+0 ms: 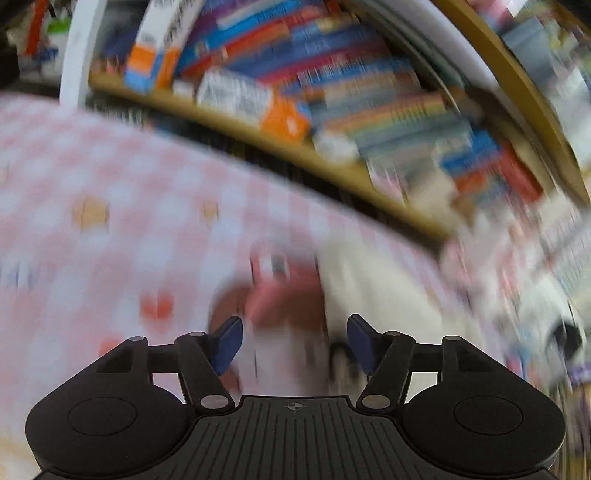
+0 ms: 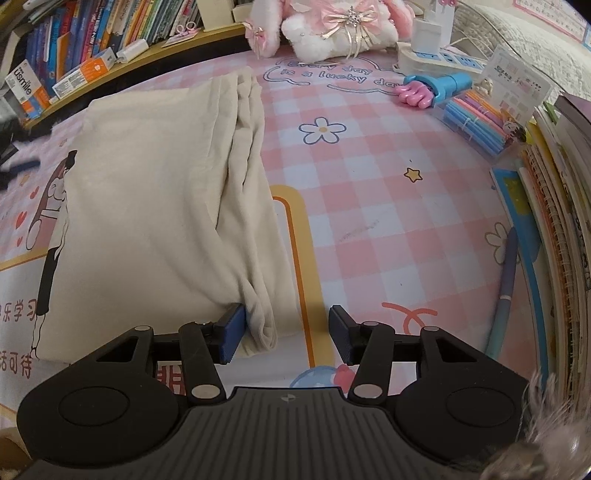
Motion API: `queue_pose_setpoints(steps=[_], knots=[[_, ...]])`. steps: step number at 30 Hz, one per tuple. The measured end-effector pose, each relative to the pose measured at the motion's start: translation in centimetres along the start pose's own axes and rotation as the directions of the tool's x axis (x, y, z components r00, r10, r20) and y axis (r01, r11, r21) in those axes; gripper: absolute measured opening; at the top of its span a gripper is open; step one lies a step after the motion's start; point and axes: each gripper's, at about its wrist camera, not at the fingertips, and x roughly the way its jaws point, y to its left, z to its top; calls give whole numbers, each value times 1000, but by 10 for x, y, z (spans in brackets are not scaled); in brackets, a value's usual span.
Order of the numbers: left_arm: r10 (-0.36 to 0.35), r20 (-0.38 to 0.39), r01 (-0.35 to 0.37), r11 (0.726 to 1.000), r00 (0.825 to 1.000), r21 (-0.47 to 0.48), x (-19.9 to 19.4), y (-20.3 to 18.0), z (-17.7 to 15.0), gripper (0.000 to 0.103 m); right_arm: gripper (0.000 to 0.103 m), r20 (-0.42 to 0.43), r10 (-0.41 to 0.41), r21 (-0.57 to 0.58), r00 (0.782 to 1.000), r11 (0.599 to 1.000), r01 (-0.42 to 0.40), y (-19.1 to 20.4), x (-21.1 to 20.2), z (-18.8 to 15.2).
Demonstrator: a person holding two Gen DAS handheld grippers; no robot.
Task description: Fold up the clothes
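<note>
Cream knit cloth, the garment, lies flat on the pink checked surface as a long, tidy rectangle, with several layered edges stacked along its right side. That layering suggests it is already doubled over lengthwise; whether more folds are wanted, or this is a shape about to be opened out, the views cannot settle.

The right gripper sits low at the garment's near right corner, its fingers spread wide and holding nothing. The left finger pad touches the bunched corner of cloth, while the other stands clear over bare surface. Such placement fits either letting go of that corner or lining up to pinch it.

The left gripper is also spread apart and empty. Its view is smeared by motion, so it is likely swinging across; a pale patch of the garment shows ahead of it, next to a blurred reddish shape I cannot identify.

A plush toy, a power strip and bundled pens crowd the far edge, leaving the middle free for folding.
</note>
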Motion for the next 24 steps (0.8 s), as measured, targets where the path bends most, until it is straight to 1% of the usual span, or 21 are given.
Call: queue_pose_setpoints(steps=[1,3,5,7,8,9,11,13,14,15,16,17,19,20,22,24], knots=[[0,-24,1,1000,1000,13,-7,-2,-13,63,47,2,3,-5,1000,1000,-3,0,0,0],[0,-44,2,999,999,44,-27,-10,-41,63,47,4,10,-11,1000,1000,-10,-1,0,0],[6,-59,-2,999,998,54,-40,-11,-62,63,47,6,17,-16,1000,1000,-16,-2,0,0],[10,-105,-4,998,994,58,-47,-14,-84,63,48,9,21,-26,1000,999,-21,-1,-1,-1],[15,-117,-7,997,993,73,-49,-17,-92,64,48,11,23,-33,1000,999,-23,-1,-1,-2],[29,-99,-19,995,995,102,-54,-21,-99,64,48,12,24,-40,1000,999,-24,-1,-1,-2],[51,-96,-38,990,994,133,-58,-30,-108,63,48,14,31,-50,999,998,-30,-2,-2,-3],[51,-104,-38,991,993,128,-61,-36,-115,62,48,16,38,-57,999,998,-37,-3,-2,-3],[45,-108,-32,992,993,125,-62,-39,-118,61,46,19,48,-61,999,997,-46,-3,-2,-4],[43,-112,-28,991,993,130,-62,-43,-120,61,41,20,58,-63,998,996,-57,-4,-3,-4],[37,-118,-21,991,992,134,-63,-47,-125,56,39,21,69,-66,997,996,-67,-5,-3,-4],[31,-123,-13,990,992,139,-63,-51,-129,37,38,23,79,-68,997,995,-78,-6,-3,-5],[45,-134,-25,989,990,145,-63,-56,-137,11,28,23,100,-73,995,993,-98,-6,-3,-5],[50,-128,-33,990,991,135,-65,-55,-138,8,28,23,112,-74,993,991,-110,-6,-3,-5],[61,-116,-48,992,991,115,-69,-54,-142,7,21,18,128,-88,992,988,-126,-4,-3,-5],[85,-93,-76,993,992,95,-78,-50,-143,7,20,3,150,-100,989,984,-149,-2,-3,-4]])
